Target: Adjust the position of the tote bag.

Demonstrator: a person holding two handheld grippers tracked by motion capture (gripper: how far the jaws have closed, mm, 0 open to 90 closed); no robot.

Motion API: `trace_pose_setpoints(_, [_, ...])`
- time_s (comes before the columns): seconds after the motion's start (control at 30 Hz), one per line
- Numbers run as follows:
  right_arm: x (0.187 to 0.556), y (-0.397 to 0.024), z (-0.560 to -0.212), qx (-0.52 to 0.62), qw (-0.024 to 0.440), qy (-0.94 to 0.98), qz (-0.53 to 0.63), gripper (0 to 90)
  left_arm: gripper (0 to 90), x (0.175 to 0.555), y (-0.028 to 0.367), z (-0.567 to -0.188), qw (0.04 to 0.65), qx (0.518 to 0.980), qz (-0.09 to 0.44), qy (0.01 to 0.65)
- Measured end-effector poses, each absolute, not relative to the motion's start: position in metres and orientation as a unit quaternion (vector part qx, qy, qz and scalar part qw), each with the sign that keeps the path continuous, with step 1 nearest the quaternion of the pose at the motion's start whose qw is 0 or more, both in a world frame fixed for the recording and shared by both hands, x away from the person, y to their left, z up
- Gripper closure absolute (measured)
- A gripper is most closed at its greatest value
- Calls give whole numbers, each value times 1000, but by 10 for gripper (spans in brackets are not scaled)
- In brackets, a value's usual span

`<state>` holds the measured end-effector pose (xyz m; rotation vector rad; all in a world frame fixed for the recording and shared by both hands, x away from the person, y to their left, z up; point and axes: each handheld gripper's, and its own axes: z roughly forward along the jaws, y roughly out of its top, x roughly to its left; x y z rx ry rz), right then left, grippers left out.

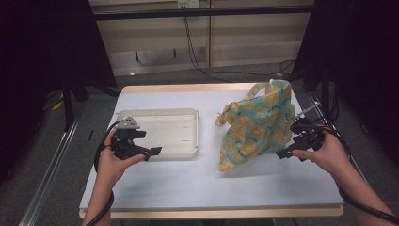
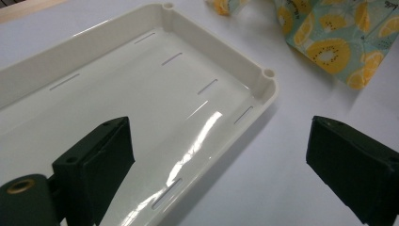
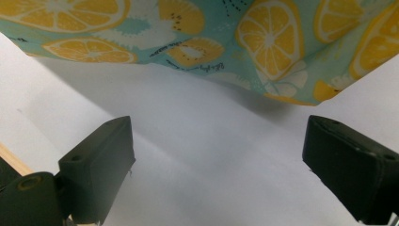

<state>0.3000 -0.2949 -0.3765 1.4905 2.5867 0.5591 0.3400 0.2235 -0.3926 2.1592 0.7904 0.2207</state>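
A teal cloth bag (image 1: pixel 254 127) printed with orange and lemon slices stands crumpled on the right half of the white table (image 1: pixel 188 183). A shallow cream tray (image 1: pixel 160 112) with nothing in it lies left of the bag. My left gripper (image 1: pixel 147 142) hovers at the tray's near right corner, open with nothing between its jaws. In the left gripper view the left gripper (image 2: pixel 219 160) straddles the tray's rim (image 2: pixel 226 52), with the bag (image 2: pixel 329 42) at top right. My right gripper (image 1: pixel 288 140) is open just right of the bag. In the right gripper view the bag's lower edge (image 3: pixel 188 33) hangs ahead of the right gripper (image 3: pixel 216 160).
Black curtains hang on both sides. Cables (image 1: pixel 197 61) trail over the floor behind the table. A metal rail (image 1: pixel 51 160) runs along the left side. White tabletop stretches between the tray, the bag and the wooden front edge (image 1: pixel 211 213).
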Motion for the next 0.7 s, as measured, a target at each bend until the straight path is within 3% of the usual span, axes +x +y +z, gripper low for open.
trace_pose_setpoints(0.7, [324, -278, -317, 498, 34, 852, 161, 112, 87, 341, 221, -395, 408, 854, 88, 311])
